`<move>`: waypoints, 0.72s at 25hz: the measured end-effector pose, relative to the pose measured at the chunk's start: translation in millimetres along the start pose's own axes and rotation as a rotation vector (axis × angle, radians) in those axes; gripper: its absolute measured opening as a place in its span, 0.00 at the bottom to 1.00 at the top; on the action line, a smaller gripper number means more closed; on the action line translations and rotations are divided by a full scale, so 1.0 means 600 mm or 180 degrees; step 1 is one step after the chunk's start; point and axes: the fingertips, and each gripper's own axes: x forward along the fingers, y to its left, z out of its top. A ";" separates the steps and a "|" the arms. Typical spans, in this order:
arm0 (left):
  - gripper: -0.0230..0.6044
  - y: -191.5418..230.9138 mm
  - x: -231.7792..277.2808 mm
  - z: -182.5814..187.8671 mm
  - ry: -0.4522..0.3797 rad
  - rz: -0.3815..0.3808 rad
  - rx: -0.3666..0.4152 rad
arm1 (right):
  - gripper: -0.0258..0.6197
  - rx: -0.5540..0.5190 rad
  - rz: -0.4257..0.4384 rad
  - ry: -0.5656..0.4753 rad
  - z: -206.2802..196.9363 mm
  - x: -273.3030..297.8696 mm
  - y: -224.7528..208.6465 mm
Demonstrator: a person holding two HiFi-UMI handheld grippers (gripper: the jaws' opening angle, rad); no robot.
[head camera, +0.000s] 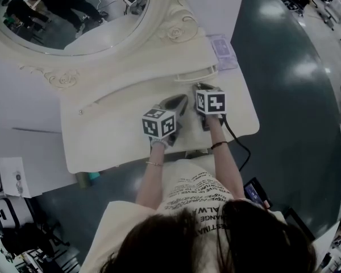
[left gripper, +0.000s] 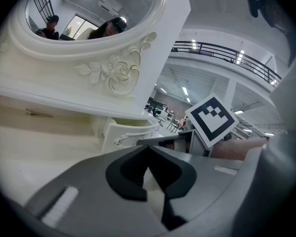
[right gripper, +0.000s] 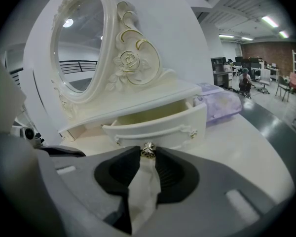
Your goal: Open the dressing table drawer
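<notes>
The cream dressing table carries an oval mirror. Its small curved drawer under the mirror shelf stands pulled out, with its inside showing; it also shows as the drawer from the head view and the drawer in the left gripper view. My right gripper has its tips on either side of the drawer's metal knob and is shut on it. The left gripper hovers over the tabletop beside the right gripper, tips together, holding nothing.
A pale purple box sits on the table to the right of the drawer, also seen as the box. The mirror's carved frame overhangs the drawer. A cable runs off the table's near edge. Dark floor lies to the right.
</notes>
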 end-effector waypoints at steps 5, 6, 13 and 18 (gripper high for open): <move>0.03 -0.002 -0.004 -0.005 -0.0003 -0.0020 -0.0002 | 0.20 0.0003 -0.0018 -0.0003 -0.006 -0.004 0.001; 0.03 -0.003 -0.005 -0.006 -0.0002 -0.0024 0.0001 | 0.20 0.0003 -0.0021 -0.0005 -0.007 -0.005 0.001; 0.03 -0.012 -0.012 -0.010 0.0004 -0.0071 0.0021 | 0.20 0.0030 -0.0054 -0.0018 -0.017 -0.015 0.004; 0.03 -0.019 -0.015 -0.018 0.0025 -0.0110 0.0032 | 0.20 0.0030 -0.0067 -0.0047 -0.023 -0.023 0.005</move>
